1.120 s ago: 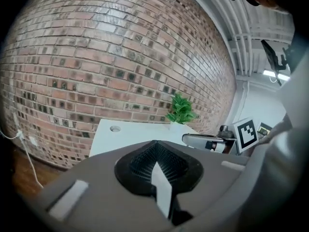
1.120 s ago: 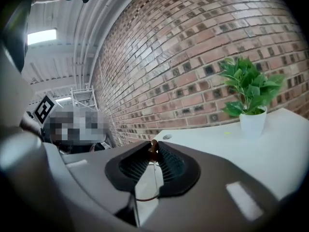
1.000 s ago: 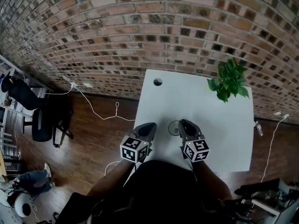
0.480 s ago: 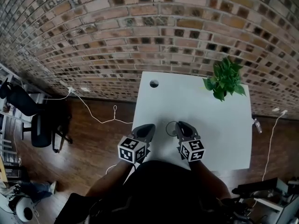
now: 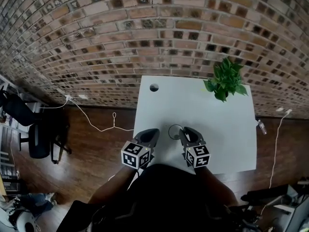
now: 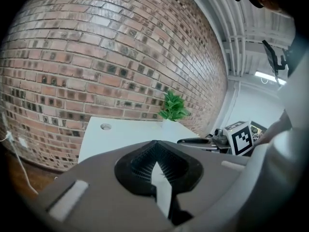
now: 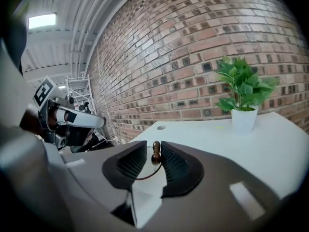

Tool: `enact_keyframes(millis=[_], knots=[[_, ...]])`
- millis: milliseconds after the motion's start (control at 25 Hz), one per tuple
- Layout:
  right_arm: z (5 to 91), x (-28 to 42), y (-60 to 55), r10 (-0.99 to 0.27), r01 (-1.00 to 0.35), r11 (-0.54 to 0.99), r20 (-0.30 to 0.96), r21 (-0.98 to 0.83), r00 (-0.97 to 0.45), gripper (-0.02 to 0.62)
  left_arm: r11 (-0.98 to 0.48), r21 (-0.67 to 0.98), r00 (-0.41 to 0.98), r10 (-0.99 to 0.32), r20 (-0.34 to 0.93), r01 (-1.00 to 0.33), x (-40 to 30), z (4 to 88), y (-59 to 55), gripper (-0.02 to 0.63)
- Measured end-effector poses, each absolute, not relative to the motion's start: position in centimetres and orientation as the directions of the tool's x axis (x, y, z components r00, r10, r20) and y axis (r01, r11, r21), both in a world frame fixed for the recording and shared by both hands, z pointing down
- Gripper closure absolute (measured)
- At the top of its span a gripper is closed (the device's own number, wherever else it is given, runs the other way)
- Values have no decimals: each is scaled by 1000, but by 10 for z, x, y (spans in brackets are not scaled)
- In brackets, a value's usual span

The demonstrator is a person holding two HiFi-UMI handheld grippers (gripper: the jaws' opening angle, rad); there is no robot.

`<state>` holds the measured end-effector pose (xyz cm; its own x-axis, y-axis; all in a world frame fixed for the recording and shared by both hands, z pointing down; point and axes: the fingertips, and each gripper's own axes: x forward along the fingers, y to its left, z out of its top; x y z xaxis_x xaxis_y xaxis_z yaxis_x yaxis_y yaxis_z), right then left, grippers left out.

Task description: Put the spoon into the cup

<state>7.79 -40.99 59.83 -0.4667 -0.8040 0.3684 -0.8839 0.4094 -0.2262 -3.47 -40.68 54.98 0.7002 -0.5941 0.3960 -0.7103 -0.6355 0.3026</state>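
A brick wall [image 5: 145, 33] is running behind everything, and a dark wooden floor [image 5: 87, 153] is spreading out below it, with a black office chair [image 5: 36, 134] standing off to the left. A white table [image 5: 217, 129] is standing against the wall. A green plant [image 5: 224, 79] in a white pot is sitting at the table's far right corner, and a round hole [image 5: 154, 87] is showing near its far left corner.

The person is holding both tools over the table's near edge. The left gripper [image 6: 157, 146] is staying off to the cup's left, clenched tip to tip with nothing inside. The right gripper [image 7: 150, 150] is pointing at the cup with its jaws standing apart; they have just been opening, and the spoon's handle is standing between them, close beside one pad.

The cup [image 5: 169, 131] is sitting close to the near edge, left of its middle, between the two tools. The spoon [image 7: 156, 153] is standing upright, its dark knobbed end rising above the cup's thin rim, apparently resting inside it.
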Motion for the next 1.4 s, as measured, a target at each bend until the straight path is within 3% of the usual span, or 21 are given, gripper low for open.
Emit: enact_keyframes(millis=[880,1400], knots=[[539,99,-320,-882,-932,276,322,-236,-343,486,-745,321,810,-519,274,-585,-36,519,-342,614],[496,142,-273,-933,-943,208,238,-258,-271,588,-749,230,779,-561,282,-622,-32,505,-312,614]])
